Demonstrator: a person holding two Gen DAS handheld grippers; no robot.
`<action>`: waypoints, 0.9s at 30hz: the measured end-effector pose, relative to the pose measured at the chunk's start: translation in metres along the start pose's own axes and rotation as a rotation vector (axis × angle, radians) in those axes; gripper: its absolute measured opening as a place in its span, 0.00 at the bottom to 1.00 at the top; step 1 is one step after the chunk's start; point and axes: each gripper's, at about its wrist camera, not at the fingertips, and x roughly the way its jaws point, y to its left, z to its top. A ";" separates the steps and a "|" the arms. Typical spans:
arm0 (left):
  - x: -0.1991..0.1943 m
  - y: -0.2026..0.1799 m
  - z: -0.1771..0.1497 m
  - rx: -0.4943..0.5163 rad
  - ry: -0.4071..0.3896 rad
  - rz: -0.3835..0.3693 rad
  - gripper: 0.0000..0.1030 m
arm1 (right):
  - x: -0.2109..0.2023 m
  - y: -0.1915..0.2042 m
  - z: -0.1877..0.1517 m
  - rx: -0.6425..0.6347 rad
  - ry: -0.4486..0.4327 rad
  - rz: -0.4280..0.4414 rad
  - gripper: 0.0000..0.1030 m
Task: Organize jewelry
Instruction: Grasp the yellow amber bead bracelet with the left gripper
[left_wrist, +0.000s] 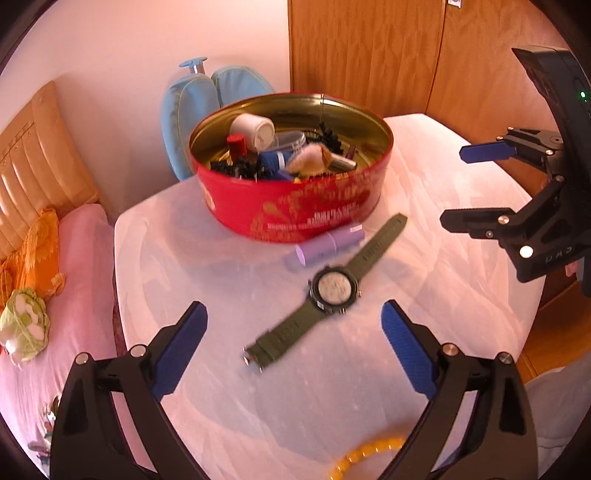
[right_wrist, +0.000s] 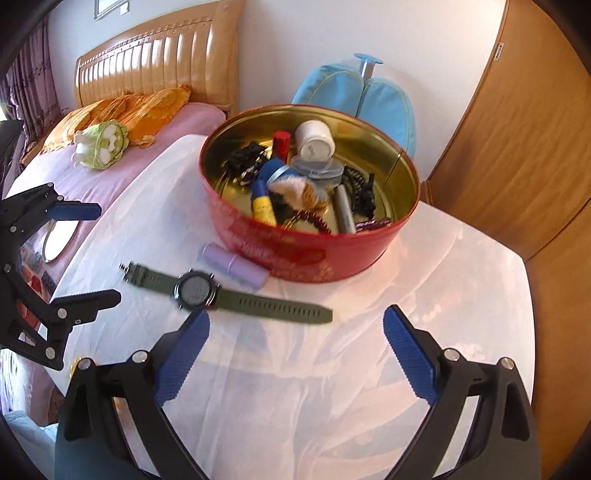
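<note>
Both tongs, left (left_wrist: 293, 332) and right (right_wrist: 295, 338), spread wide and empty over green watch (left_wrist: 334, 288) beside red tin (left_wrist: 291, 206).

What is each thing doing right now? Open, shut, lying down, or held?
Round red tin: lid off, full of small items.
Green wristwatch: lying flat, unbuckled, not held.
Lilac tube: on its side against the tin.
Yellow bead bracelet: on the cloth.
Left claw: open, empty.
Right claw: open, empty.

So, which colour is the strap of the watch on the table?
Olive green. The watch strap shows best in the right wrist view.
</note>
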 end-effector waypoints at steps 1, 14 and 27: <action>-0.003 -0.003 -0.013 -0.016 0.017 0.016 0.90 | 0.000 0.004 -0.009 -0.010 0.008 0.014 0.93; -0.005 -0.021 -0.107 0.008 0.117 0.013 0.90 | -0.021 0.061 -0.085 -0.039 0.074 0.053 0.93; -0.003 -0.014 -0.127 0.126 0.073 -0.118 0.50 | -0.044 0.084 -0.095 0.103 0.106 -0.051 0.93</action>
